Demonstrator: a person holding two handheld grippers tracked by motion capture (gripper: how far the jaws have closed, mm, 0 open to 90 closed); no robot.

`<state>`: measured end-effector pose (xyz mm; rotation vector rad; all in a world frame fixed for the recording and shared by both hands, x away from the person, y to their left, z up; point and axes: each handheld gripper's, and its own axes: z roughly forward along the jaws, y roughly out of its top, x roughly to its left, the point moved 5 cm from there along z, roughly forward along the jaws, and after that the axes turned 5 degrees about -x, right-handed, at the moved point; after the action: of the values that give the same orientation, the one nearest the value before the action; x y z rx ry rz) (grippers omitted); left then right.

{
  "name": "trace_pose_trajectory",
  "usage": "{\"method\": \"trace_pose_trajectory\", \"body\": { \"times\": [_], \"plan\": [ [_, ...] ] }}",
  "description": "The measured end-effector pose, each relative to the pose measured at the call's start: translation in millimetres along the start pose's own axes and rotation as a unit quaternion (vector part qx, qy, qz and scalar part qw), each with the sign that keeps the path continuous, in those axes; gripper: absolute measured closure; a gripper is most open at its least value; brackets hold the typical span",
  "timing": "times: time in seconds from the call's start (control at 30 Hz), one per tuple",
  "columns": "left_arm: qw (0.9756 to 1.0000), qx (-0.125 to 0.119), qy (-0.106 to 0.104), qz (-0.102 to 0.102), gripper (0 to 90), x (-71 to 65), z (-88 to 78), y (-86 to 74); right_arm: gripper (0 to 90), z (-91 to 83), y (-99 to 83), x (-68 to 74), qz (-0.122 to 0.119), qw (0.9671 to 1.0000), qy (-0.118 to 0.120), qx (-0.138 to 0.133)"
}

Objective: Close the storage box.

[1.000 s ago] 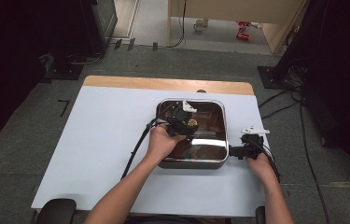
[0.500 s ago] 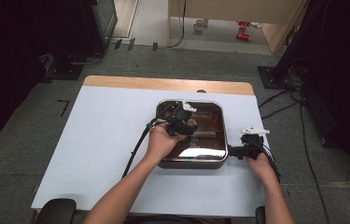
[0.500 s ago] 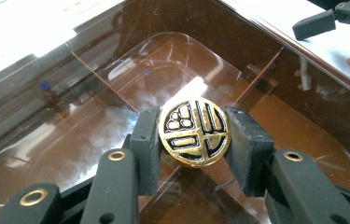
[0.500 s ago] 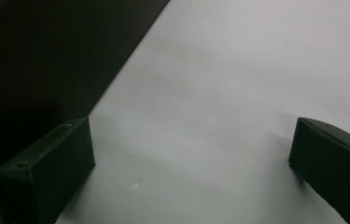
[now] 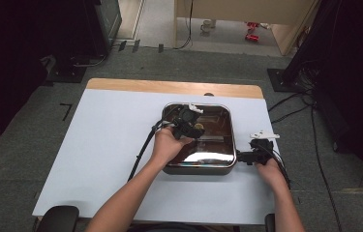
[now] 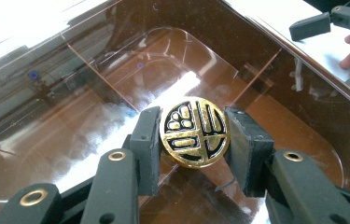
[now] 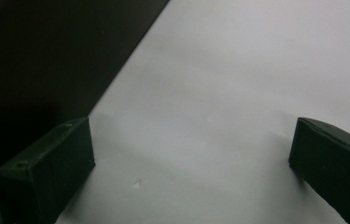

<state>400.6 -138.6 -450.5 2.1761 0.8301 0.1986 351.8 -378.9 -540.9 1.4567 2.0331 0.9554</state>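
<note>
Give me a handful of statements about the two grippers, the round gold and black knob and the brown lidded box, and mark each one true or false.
1. The left gripper is shut on the gold and black knob. True.
2. The knob sits on the clear brown lid of the box. True.
3. The right gripper is clamped on the box's corner. False: its fingers are wide apart with only the white table between them.
4. The box stands at the left edge of the table. False: in the high view it sits right of centre.
5. The right gripper is beside the box's right side. True.
</note>
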Motion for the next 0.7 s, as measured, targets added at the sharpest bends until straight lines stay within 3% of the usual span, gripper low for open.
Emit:
{"method": "trace_pose_trajectory", "body": {
  "times": [0.3, 0.7],
  "plan": [
    [0.9999, 0.004, -0.009, -0.013, 59.5, 1.8, 0.0, 4.7, 0.0, 0.1, 0.0, 0.0, 0.000, 1.0000, 0.000, 0.000],
    [0.9999, 0.005, -0.009, -0.005, 59.2, -0.8, -1.0, 0.7, 0.0, 0.0, 0.0, 0.0, 0.000, 1.0000, 0.000, 0.000]
  ]
}}
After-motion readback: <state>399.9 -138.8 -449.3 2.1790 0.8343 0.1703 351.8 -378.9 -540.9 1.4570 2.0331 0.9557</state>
